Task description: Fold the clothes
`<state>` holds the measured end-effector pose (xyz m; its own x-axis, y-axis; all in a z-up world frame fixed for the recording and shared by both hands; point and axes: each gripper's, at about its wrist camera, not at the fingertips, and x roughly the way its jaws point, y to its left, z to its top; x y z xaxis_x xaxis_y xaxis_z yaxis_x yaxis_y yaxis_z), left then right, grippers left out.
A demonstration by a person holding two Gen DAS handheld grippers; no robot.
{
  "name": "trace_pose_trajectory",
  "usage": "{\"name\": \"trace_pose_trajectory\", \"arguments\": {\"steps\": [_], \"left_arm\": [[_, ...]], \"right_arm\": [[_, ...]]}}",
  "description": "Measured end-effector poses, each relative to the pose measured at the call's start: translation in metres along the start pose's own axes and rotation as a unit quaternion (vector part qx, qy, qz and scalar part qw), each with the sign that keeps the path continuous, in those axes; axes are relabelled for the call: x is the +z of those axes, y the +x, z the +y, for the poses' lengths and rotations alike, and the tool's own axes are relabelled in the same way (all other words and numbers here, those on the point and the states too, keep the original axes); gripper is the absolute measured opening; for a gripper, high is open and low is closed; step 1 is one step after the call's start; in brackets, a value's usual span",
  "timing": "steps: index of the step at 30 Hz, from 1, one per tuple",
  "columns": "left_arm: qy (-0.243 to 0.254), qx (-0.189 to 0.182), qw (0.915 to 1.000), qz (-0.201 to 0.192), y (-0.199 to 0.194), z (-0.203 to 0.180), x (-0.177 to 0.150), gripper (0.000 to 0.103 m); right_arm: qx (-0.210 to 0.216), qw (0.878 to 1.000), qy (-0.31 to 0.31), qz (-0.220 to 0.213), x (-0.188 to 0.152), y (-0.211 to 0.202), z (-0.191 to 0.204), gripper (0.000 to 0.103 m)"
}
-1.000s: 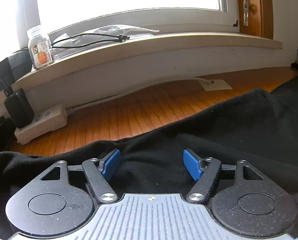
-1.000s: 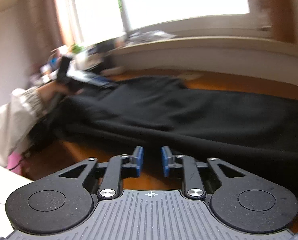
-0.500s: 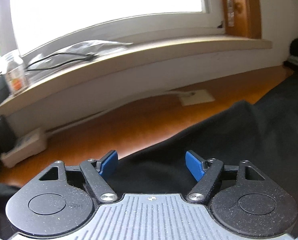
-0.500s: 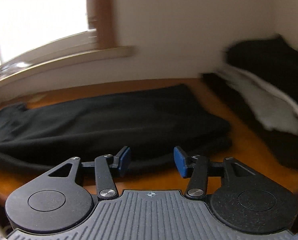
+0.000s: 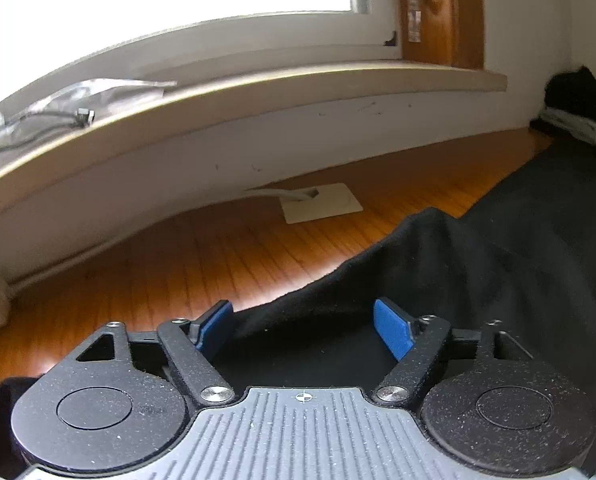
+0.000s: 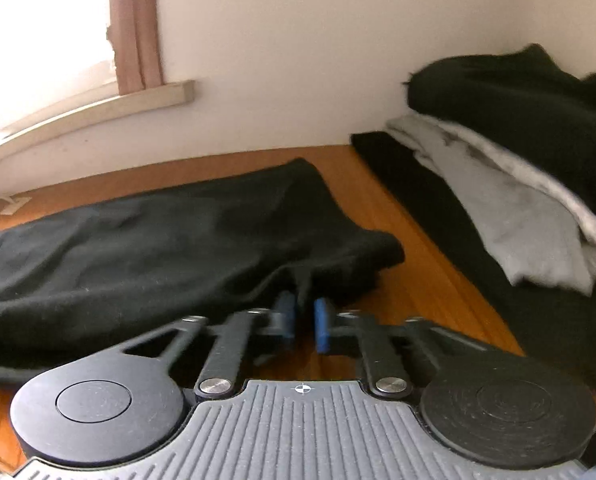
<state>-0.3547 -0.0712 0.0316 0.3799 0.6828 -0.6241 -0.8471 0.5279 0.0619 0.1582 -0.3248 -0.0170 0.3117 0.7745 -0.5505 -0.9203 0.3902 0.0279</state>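
Black garment (image 6: 157, 240): soft, limp, light; grip hems. Right tongs (image 6: 306, 322) just closed, pinching its near edge. Left tongs (image 5: 304, 328) spread, opening over cloth.

Matt black cloth garment (image 6: 169, 240) on a glossy, striped wooden table (image 5: 201, 264); grainy black plastic tongs (image 6: 305, 322).

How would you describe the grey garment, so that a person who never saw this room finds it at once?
Start at the wooden table in the right wrist view and follow it to its far right, against the white wall. There lies a stack of folded clothes, and the grey garment sits in its middle. It is the only pale piece, between a black garment above and a black layer below.
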Motion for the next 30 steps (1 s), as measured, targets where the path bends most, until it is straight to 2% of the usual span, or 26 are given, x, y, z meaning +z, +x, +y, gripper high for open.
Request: {"name": "trace_pose_trajectory", "arguments": {"steps": [4, 9, 12, 14, 16, 18, 21, 24, 27, 30], "left_arm": [[-0.018, 0.004, 0.9998, 0.003, 0.018, 0.004, 0.013, 0.084], [-0.01, 0.02, 0.9997, 0.001, 0.047, -0.013, 0.038, 0.084], [-0.009, 0.01, 0.9999, 0.001, 0.065, -0.035, 0.053, 0.084], [0.005, 0.009, 0.9999, -0.003, 0.07, -0.047, 0.058, 0.084], [0.017, 0.009, 0.9998, -0.006, 0.073, -0.056, 0.06, 0.085], [0.008, 0.001, 1.0, -0.003, 0.074, -0.052, 0.059, 0.086], [-0.015, -0.027, 0.9995, 0.011, 0.076, -0.045, 0.058, 0.103], [0.0, -0.044, 0.999, 0.01, 0.075, -0.05, 0.057, 0.103], [0.018, -0.046, 0.9988, 0.008, 0.073, -0.057, 0.056, 0.103], [0.013, -0.053, 0.9985, 0.009, 0.074, -0.056, 0.056, 0.103]], "right_arm": [[-0.025, 0.999, -0.035, -0.022, 0.022, 0.015, -0.005, 0.004], [-0.092, 0.991, -0.063, -0.07, 0.056, 0.016, -0.03, 0.003], [-0.131, 0.988, -0.061, -0.056, 0.057, 0.022, -0.054, 0.003], [-0.136, 0.989, -0.046, -0.025, 0.051, 0.03, -0.065, 0.004], [-0.135, 0.99, -0.026, -0.013, 0.045, 0.031, -0.07, 0.013], [-0.141, 0.99, -0.01, -0.024, 0.041, 0.024, -0.067, 0.024], [-0.109, 0.992, 0.047, -0.051, 0.035, 0.011, -0.059, 0.035], [-0.056, 0.994, 0.075, -0.048, 0.03, 0.009, -0.031, 0.036], [-0.004, 0.997, 0.074, -0.035, 0.03, 0.015, 0.01, 0.043], [0.026, 0.997, 0.063, -0.023, 0.031, 0.021, 0.048, 0.046]]}}
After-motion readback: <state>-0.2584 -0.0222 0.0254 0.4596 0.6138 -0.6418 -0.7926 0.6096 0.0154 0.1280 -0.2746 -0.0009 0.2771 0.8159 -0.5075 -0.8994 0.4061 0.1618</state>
